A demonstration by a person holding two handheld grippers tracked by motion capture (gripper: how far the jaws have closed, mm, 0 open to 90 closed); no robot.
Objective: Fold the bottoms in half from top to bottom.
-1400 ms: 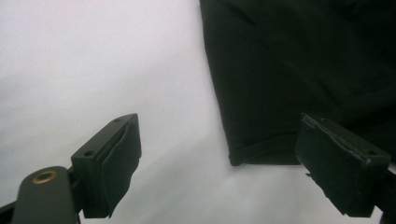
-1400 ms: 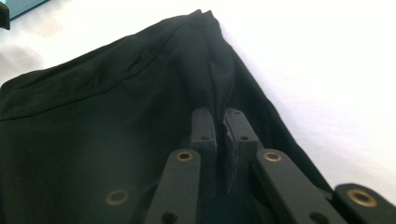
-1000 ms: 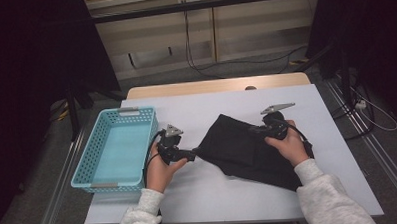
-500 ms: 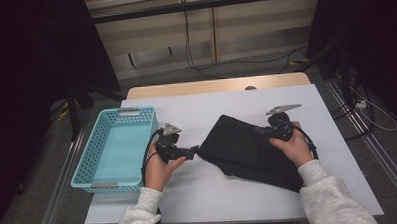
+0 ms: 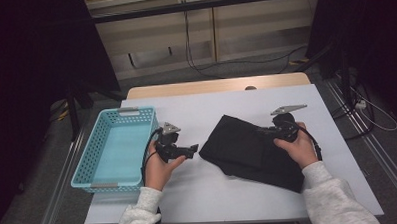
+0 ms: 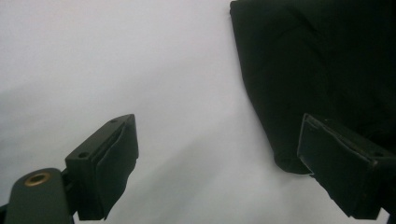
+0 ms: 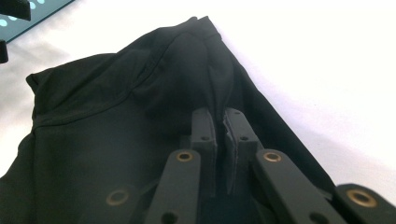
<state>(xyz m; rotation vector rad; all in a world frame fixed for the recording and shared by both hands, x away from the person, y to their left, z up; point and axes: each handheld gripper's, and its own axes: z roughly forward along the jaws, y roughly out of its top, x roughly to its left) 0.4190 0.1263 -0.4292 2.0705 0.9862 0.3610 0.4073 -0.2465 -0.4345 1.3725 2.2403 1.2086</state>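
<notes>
Pinching cloth (image 7: pixel 140 121) mid-frame, right tongs (image 7: pixel 220 122) closed on it; left tongs (image 6: pixel 215 163) gape, basket (image 5: pixel 88 168) unfilled.

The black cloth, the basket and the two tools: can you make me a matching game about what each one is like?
Things:
1. black folded cloth
2. light blue plastic basket
3. left tool
4. right tool

States:
a. jaws wide open over the white table
b. jaws shut, pinching a fold of fabric
c. lies in the middle of the table
d. sits at the table's left edge

Pairs: 1-c, 2-d, 3-a, 4-b
</notes>
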